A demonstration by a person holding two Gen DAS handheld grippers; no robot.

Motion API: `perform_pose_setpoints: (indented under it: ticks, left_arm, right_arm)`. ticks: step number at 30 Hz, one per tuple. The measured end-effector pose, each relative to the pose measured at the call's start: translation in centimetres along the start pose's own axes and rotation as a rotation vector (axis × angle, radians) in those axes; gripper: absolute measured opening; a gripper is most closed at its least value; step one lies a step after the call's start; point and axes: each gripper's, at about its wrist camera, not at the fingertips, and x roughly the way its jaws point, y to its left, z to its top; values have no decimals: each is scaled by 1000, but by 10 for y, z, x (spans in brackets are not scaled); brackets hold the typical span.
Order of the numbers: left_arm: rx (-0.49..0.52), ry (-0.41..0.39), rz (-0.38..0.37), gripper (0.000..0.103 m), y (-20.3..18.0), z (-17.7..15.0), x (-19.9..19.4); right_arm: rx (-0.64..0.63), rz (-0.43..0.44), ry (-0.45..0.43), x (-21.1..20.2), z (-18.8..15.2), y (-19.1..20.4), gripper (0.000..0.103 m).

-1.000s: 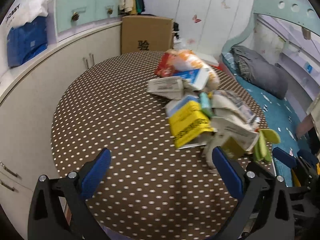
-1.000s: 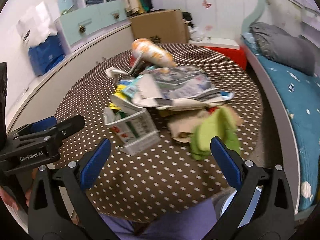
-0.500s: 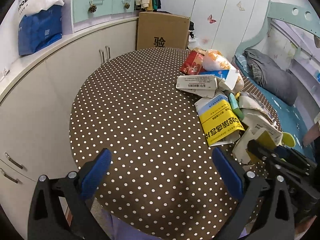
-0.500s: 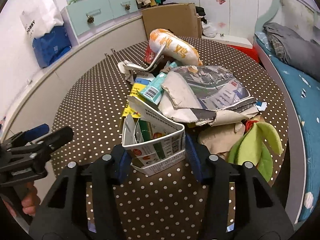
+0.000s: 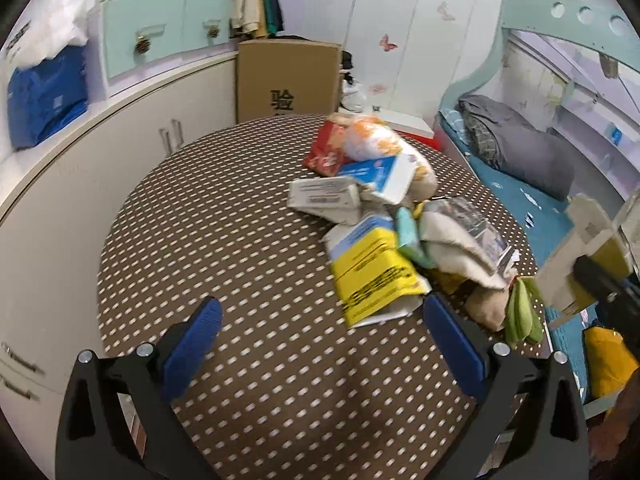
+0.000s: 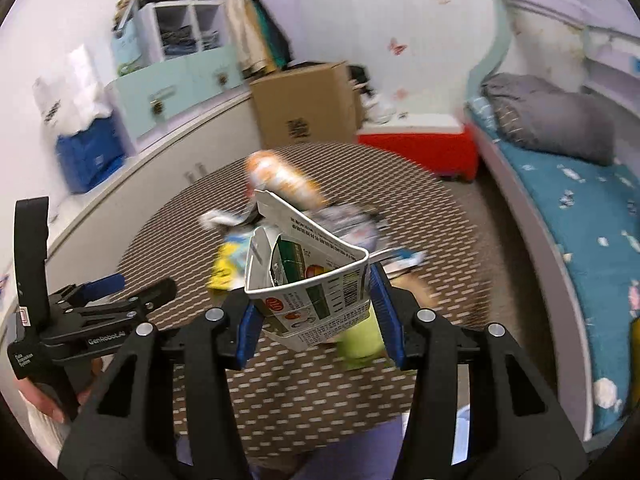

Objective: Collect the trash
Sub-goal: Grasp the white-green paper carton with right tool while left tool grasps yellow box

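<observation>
Polka-dot table (image 6: pixel 304 392) clutter is being cleared: a flattened carton (image 6: pixel 316 300) is being pinched between the right claw (image 6: pixel 318 320) pads, lifted off the pile ahead, while the left claw (image 5: pixel 320 348) is being kept wide open, nothing between.

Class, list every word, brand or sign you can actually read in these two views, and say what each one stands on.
"GenRobot.AI": on the body of the left gripper, seen from the right wrist view.
"验": printed on the cardboard box behind the table.
Too blurred or small to read: the print on the open carton in the right gripper, the yellow packet, the white box, the blue bag.
</observation>
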Motion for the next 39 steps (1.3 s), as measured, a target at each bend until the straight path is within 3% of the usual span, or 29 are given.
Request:
perform_pose_setpoints:
  ticks: [6, 10, 14, 16, 18, 21, 39]
  left_arm:
    - [29, 52, -1, 99, -19, 13, 36]
    - [34, 122, 14, 99, -26, 17, 64]
    - [4, 181, -18, 99, -26, 17, 85]
    - [-2, 185, -50, 75, -26, 16, 89]
    - [8, 171, -41, 57, -25, 14, 86]
    - [7, 168, -53, 53, -19, 9, 81]
    - [48, 87, -7, 49, -5, -27, 15]
  right_arm:
    - [57, -135, 19, 13, 11, -42, 49]
    - [90, -147, 52, 27, 12, -58, 49]
    - [87, -169, 64, 36, 11, -60, 49]
    - [96, -159, 76, 38, 8, -63, 49]
    - [99, -161, 83, 39, 7, -64, 49]
    - [100, -167, 82, 37, 5, -64, 49]
    - [95, -151, 63, 6, -5, -53, 49]
